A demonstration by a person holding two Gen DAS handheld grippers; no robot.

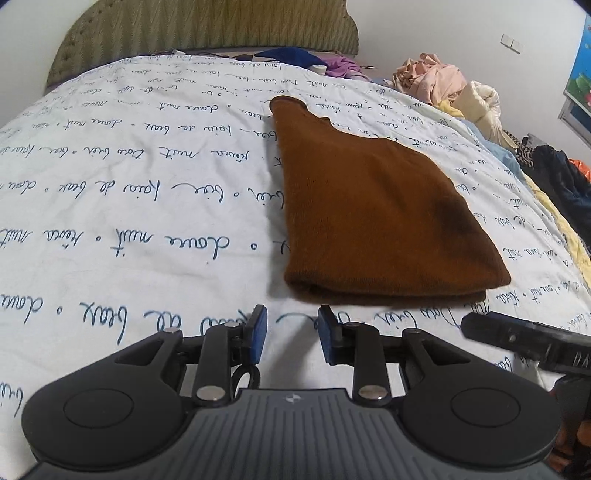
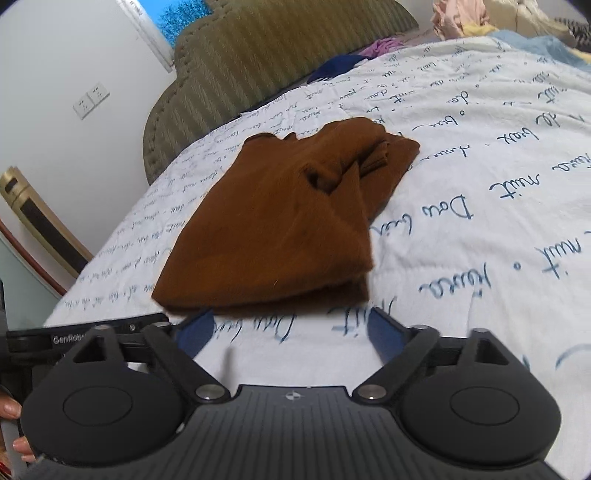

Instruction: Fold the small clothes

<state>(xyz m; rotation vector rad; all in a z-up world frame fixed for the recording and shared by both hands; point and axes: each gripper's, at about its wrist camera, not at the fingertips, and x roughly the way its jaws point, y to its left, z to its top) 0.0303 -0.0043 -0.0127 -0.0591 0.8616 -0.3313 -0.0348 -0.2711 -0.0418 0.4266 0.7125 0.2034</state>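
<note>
A brown knitted garment lies folded on the white bedspread with blue handwriting print. In the left wrist view its near folded edge sits just beyond my left gripper, whose blue pads stand a little apart with only bedspread between them. The other gripper's black finger shows at the right. In the right wrist view the same brown garment has a rumpled far end, and my right gripper stands wide open just short of its near edge, holding nothing.
A padded olive headboard runs along the far side of the bed. Piled clothes in pink, cream, blue and purple lie at the bed's far right. A wall with sockets and a gold-framed object stand to the left in the right wrist view.
</note>
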